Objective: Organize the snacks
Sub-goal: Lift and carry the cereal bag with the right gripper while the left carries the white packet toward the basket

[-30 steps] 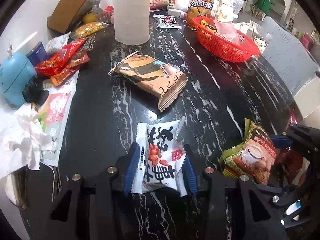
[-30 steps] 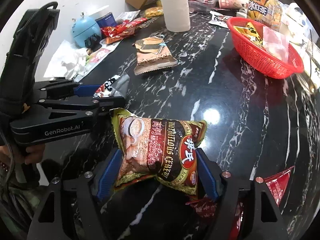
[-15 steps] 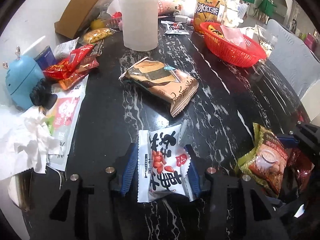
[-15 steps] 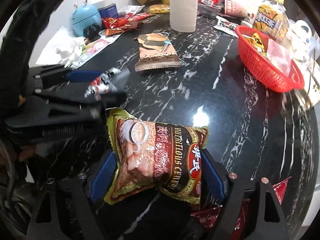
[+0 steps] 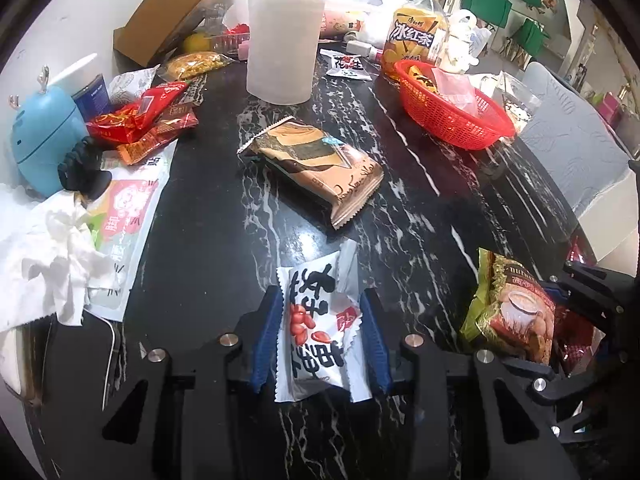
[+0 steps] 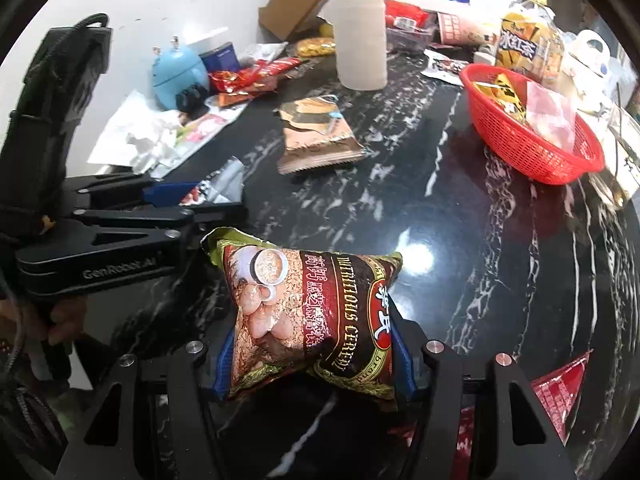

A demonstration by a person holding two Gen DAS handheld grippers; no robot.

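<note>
My left gripper (image 5: 320,338) is clamped on a small white peanut packet (image 5: 318,334), its blue pads pressing the crinkly film from both sides at the bottom centre of the left view, and my right gripper (image 6: 310,354) is squeezed around a puffy cereal bag (image 6: 312,320) low in the right view; in the left view that same bag shows at the lower right. The red basket (image 6: 532,148), a stiff plastic mesh with a few packets already inside, sits at the upper right of both views, well apart from what I hold. I judge the step to be carrying both to it. To do that well I would lift enough to clear the brown biscuit pack (image 5: 316,168) lying flat in the middle of the glossy black marble table (image 6: 460,216), bring one bag over the rim at a time, and release low so the slippery foil does not slide out. The air-filled cereal bag will give under pressure, so I should not pinch harder.
</note>
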